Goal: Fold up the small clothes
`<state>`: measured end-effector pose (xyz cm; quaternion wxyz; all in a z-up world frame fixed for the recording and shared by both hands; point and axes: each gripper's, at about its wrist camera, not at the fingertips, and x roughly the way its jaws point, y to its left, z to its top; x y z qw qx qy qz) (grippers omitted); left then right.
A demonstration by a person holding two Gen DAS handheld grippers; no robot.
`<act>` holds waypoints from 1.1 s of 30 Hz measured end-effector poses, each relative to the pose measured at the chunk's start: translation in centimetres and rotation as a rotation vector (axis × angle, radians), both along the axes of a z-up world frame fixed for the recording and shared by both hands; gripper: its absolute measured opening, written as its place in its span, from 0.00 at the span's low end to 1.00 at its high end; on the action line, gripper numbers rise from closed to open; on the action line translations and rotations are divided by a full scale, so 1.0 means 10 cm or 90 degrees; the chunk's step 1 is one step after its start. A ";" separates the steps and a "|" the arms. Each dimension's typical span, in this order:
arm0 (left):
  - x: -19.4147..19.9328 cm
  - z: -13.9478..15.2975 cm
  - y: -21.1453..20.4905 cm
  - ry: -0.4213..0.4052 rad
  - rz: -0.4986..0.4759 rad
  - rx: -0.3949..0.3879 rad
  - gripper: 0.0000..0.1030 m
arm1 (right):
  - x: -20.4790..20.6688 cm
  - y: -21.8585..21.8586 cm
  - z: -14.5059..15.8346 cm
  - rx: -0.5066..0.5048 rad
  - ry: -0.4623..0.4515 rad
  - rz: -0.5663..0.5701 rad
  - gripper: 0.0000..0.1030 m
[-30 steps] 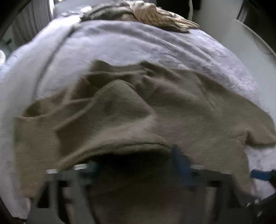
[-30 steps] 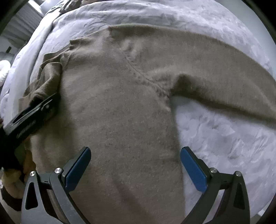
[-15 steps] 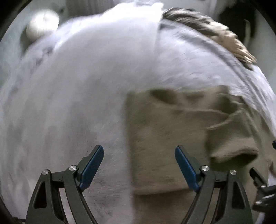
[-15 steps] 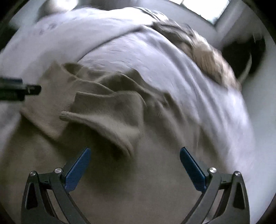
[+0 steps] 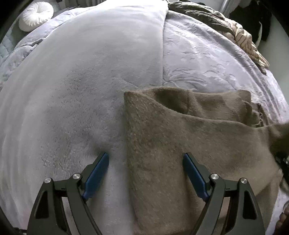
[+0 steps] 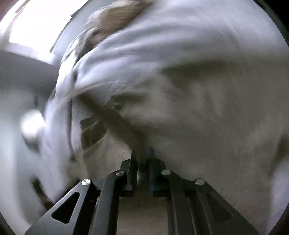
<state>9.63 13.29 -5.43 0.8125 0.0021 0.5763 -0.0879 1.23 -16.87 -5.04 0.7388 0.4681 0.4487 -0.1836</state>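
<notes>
Below the left wrist camera, the left gripper [image 5: 145,171] is hanging with its blue-padded jaws spread wide and gripping nothing. One pad is hovering over a pale lilac fleece blanket [image 5: 86,86] covering a bed, the other over a taupe knitted sweater [image 5: 173,137], whose straight folded edge is running up between the two pads. The sweater is lying to the right on the blanket and on an embossed lilac bedspread [image 5: 207,59]. A round white pleated cushion [image 5: 36,15] is sitting far left, and a crumpled brown leaf-patterned cloth [image 5: 225,25] is lying at the far right edge.

Through the right wrist camera, heavily blurred, the right gripper [image 6: 143,162] is pinching a fold of the same sweater [image 6: 207,117], its jaws having just been closing onto the knit.
</notes>
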 end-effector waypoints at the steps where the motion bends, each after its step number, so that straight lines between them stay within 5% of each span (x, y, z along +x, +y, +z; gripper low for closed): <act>1: 0.00 0.00 0.01 0.000 0.002 -0.001 0.83 | -0.13 -0.08 -0.09 0.037 0.000 -0.036 0.14; 4: 0.02 0.00 0.01 0.007 0.001 -0.016 0.83 | -0.35 -0.16 -0.21 0.114 -0.019 -0.075 0.27; 6: 0.07 -0.01 -0.02 0.016 -0.010 -0.040 0.55 | -0.39 -0.03 -0.21 0.142 -0.041 -0.063 0.58; 7: 0.09 -0.01 -0.02 0.027 -0.019 -0.056 0.30 | -0.35 0.04 -0.20 0.143 -0.049 -0.047 0.60; 8: 0.10 -0.01 -0.03 0.034 -0.025 -0.071 0.15 | -0.30 0.08 -0.17 0.133 -0.049 -0.036 0.60; 10: 0.14 0.04 0.00 0.045 -0.038 -0.095 0.15 | -0.16 0.10 -0.16 0.117 -0.039 -0.026 0.59; 11: 0.15 0.09 0.04 0.042 -0.052 -0.109 0.15 | -0.09 0.07 -0.17 0.116 -0.039 -0.028 0.44; 12: 0.15 0.13 0.07 0.038 -0.058 -0.115 0.14 | -0.05 0.05 -0.16 0.115 -0.039 -0.029 0.12; 13: 0.16 0.17 0.14 0.033 -0.069 -0.119 0.12 | 0.01 0.06 -0.21 0.114 -0.029 -0.027 0.06; 19: 0.20 -0.01 0.21 0.044 -0.110 -0.097 0.12 | -0.18 0.25 -0.32 0.101 0.018 -0.042 0.06; 23: 0.20 0.06 0.27 0.037 -0.076 -0.104 0.16 | -0.23 0.25 -0.25 0.099 0.018 -0.028 0.09; 25: 0.17 0.14 0.32 0.025 -0.067 -0.073 0.17 | -0.23 0.18 -0.18 0.079 0.016 -0.016 0.26; 26: 0.15 0.21 0.35 0.023 -0.066 -0.059 0.17 | -0.24 0.13 -0.13 0.074 0.007 -0.019 0.49; 27: 0.12 0.25 0.38 0.023 -0.066 -0.057 0.17 | -0.27 0.10 -0.11 0.072 -0.003 -0.026 0.59; 30: 0.02 0.35 0.41 0.036 -0.084 -0.083 0.17 | -0.28 -0.05 -0.06 0.068 -0.017 -0.045 0.51; 31: -0.03 0.37 0.37 0.039 -0.097 -0.091 0.17 | -0.28 -0.09 -0.06 0.073 -0.023 -0.050 0.40; 32: -0.08 0.37 0.32 0.041 -0.108 -0.095 0.17 | -0.25 -0.12 -0.07 0.073 -0.023 -0.051 0.08; 33: -0.14 0.35 0.21 0.044 -0.124 -0.093 0.17 | -0.22 -0.12 -0.06 0.065 -0.013 -0.046 0.08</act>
